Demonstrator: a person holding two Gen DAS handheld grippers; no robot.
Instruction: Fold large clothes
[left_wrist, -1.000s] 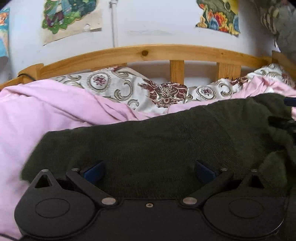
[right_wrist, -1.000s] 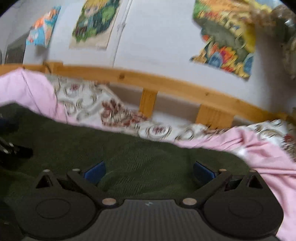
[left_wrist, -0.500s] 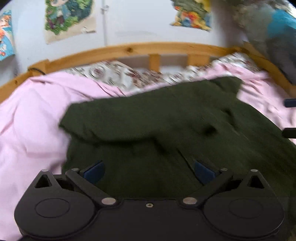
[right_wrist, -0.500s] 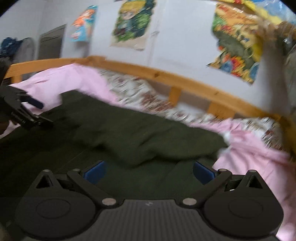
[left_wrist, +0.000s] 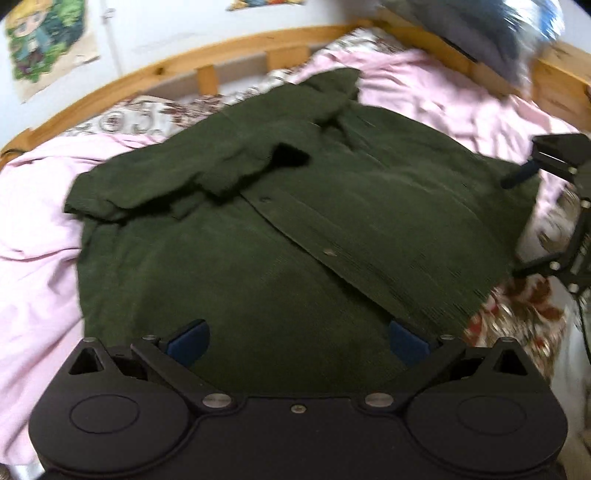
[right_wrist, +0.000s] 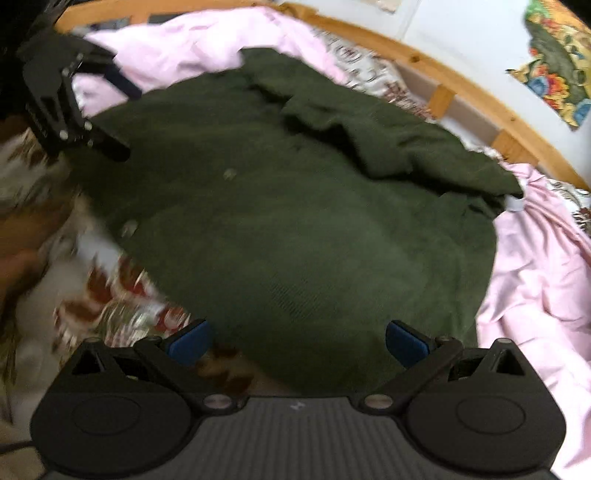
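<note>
A dark green button-front cardigan (left_wrist: 295, 229) lies spread on the bed, with both sleeves folded across its upper part. Its button band (left_wrist: 325, 254) runs diagonally down the middle. My left gripper (left_wrist: 297, 338) hovers open over the lower hem with nothing between its blue pads. In the right wrist view the same cardigan (right_wrist: 295, 221) fills the middle, and my right gripper (right_wrist: 297, 341) is open above its lower edge, holding nothing. Each gripper shows in the other's view: the right one (left_wrist: 517, 218) at the right edge, the left one (right_wrist: 122, 118) at the upper left.
A pink sheet (left_wrist: 33, 236) and a patterned floral quilt (left_wrist: 524, 306) cover the bed under the cardigan. A curved wooden bed rail (left_wrist: 207, 48) runs along the far side below a white wall with posters (left_wrist: 44, 40). A grey bundle (left_wrist: 480, 26) sits at the upper right.
Both grippers have pulled back and risen from the far, sleeve end of the cardigan. The whole garment now shows, with the sleeves lying folded over its chest.
</note>
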